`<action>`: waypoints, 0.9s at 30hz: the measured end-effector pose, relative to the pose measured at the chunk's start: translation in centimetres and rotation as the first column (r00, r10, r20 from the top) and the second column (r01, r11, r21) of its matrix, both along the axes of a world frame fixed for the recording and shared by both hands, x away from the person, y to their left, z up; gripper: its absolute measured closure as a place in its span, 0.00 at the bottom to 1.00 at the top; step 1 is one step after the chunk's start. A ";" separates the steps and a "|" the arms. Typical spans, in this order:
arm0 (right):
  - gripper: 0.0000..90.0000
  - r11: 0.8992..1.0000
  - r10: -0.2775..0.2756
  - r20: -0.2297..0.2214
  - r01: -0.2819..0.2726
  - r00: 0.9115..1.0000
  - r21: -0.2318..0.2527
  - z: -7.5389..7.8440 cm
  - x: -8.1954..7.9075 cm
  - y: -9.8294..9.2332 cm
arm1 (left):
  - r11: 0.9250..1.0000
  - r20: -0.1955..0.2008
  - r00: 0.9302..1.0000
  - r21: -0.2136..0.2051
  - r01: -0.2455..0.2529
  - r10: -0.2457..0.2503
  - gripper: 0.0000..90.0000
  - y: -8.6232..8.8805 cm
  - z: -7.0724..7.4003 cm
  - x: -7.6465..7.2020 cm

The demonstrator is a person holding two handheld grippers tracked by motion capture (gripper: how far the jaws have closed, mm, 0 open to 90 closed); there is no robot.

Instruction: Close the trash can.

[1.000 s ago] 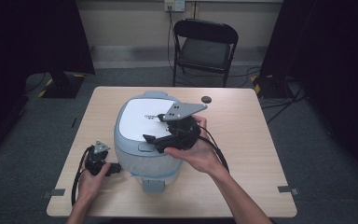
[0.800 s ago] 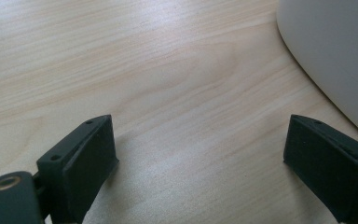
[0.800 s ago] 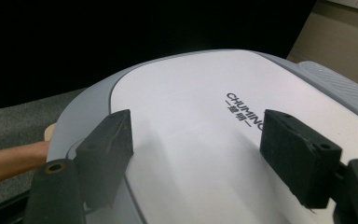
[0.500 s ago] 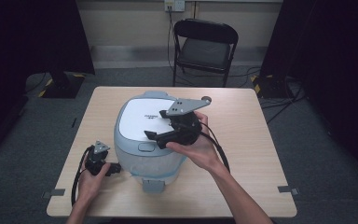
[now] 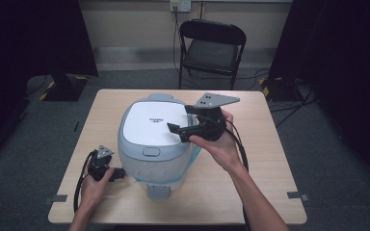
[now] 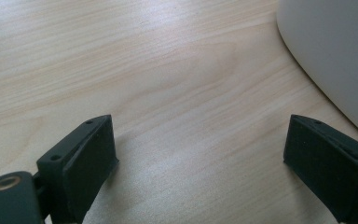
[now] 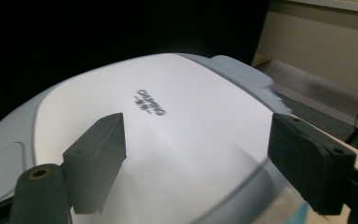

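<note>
Revealing lid lettering [image 7: 151, 102] between wide right claw [image 7: 196, 154].

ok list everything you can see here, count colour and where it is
pale blue-grey rice cooker with white lid: 1, blue-grey and white, middle of the table, lid down
light wooden table: 1, pale wood, centre of the room
black folding chair: 1, black, behind the table by the wall
wall socket: 1, white, on the wall above the chair
strips of grey tape: 2 seen, grey, on the floor by the table's near corners
left gripper: 1, black, on the table left of the cooker, jaws open, nothing between them
right gripper: 1, black with grey plate, over the lid's right side, jaws have just been opening, nothing between them
</note>
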State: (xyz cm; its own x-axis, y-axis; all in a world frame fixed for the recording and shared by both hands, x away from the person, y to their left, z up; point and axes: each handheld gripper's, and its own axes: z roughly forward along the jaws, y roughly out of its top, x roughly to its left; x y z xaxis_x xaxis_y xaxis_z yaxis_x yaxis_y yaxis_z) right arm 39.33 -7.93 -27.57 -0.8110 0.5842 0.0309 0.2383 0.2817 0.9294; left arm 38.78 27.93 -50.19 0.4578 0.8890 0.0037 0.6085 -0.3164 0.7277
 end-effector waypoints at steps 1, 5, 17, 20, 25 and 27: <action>0.21 1.000 -0.009 -0.001 0.009 1.000 0.001 0.0 0.1 -0.2 | 1.000 0.000 1.000 0.000 0.000 0.000 0.09 0.0 0.0 0.0; 0.21 0.998 -0.057 -0.008 0.058 0.998 0.009 -0.2 0.5 -1.6 | 1.000 0.000 1.000 0.000 0.000 0.000 0.09 0.0 0.0 0.0; 0.21 0.979 -0.201 -0.003 0.201 0.980 0.006 -0.4 1.2 -6.3 | 1.000 0.000 1.000 0.000 0.000 0.000 0.09 0.0 0.0 0.0; 0.20 0.973 -0.232 -0.011 0.232 0.973 -0.003 -1.1 1.4 -7.2 | 1.000 0.000 1.000 0.000 0.000 0.000 0.09 0.0 0.0 0.0; 0.19 0.961 -0.274 -0.042 0.272 0.961 -0.039 -3.2 1.6 -8.7 | 1.000 0.000 1.000 0.000 0.000 0.000 0.09 0.0 0.0 0.0; 0.19 0.956 -0.292 -0.058 0.289 0.955 -0.048 -4.2 1.8 -9.4 | 1.000 0.000 1.000 0.000 0.000 0.000 0.09 0.0 0.0 0.0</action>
